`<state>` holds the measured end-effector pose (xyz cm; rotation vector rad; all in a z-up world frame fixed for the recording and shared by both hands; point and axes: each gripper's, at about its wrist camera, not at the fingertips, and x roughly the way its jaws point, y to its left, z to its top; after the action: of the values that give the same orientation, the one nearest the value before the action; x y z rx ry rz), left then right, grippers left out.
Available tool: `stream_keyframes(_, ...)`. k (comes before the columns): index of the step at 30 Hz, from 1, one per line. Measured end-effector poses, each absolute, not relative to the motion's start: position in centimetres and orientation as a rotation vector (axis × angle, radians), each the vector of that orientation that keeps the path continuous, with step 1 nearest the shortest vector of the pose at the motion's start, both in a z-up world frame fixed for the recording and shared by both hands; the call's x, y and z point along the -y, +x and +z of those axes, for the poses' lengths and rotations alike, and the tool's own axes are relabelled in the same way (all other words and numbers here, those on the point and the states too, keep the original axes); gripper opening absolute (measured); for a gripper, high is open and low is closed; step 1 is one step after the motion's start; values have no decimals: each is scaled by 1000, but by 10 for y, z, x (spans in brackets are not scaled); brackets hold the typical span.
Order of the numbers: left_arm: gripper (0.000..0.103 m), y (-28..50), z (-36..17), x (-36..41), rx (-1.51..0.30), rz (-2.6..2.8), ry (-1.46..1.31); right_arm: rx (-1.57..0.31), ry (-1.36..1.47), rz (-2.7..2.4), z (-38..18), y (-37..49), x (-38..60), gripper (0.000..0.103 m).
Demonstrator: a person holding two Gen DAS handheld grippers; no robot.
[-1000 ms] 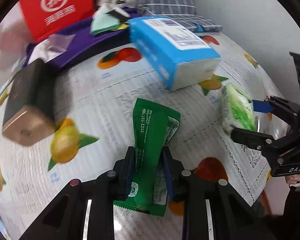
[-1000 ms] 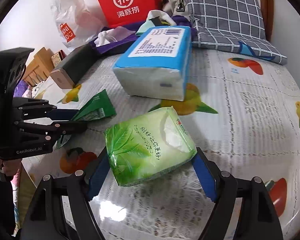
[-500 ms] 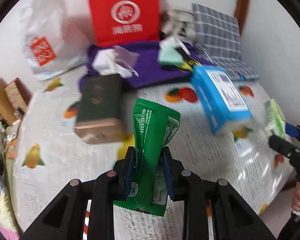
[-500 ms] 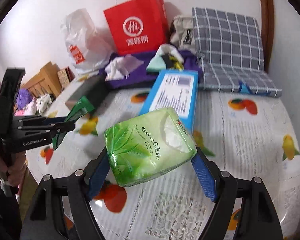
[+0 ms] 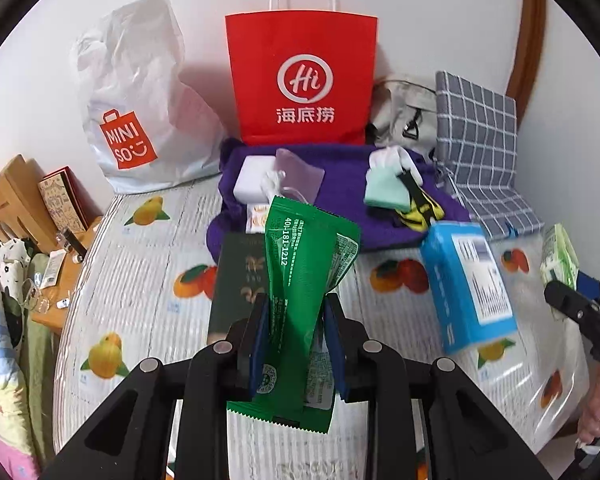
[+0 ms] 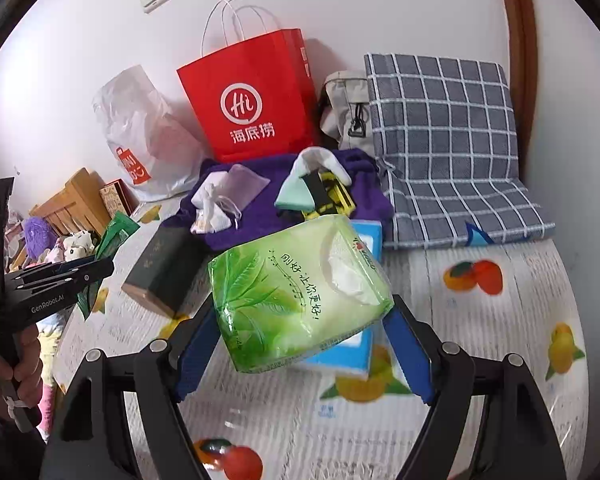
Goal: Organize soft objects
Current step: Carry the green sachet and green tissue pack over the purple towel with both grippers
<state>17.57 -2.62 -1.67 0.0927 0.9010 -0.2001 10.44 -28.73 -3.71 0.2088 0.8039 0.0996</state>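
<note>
The left tool (image 5: pixel 296 344) is clamping a green foil sachet (image 5: pixel 304 280) between its blue pads, the crinkled packet standing up out of the jaws with its serrated bottom edge hanging below them. The right tool (image 6: pixel 300 332) is gripping a soft green tissue pack (image 6: pixel 300 292) across its width, the glossy film bulging above the fingers and the pack being held clear of the bed (image 6: pixel 480 400).

Just beyond the left tool's tips a dark green box (image 5: pixel 236 276) is lying flat on the fruit-printed bedspread, and off to that tool's right a blue tissue pack (image 5: pixel 468 280) is lying on the spread, with the right tool showing past it at the frame edge. Farther ahead of both tools a purple cloth (image 5: pixel 340 184) is spreading out, carrying small white and mint pouches. Behind it, against the wall, a stiff red paper bag (image 5: pixel 302 80) is standing upright, a crumpled white plastic bag (image 5: pixel 136 100) to its left and a grey checked cushion (image 6: pixel 444 140) to its right. Open bedspread is lying to the right tool's right and beneath it; the bed's edge is falling away to the left tool's left.
</note>
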Motion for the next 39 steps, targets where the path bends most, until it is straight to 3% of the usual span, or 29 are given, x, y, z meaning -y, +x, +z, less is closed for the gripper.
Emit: stream_keyframes(39, 26, 358, -64, 18, -1050, -232, -69, -936, 123, 234, -89, 306, 236, 79)
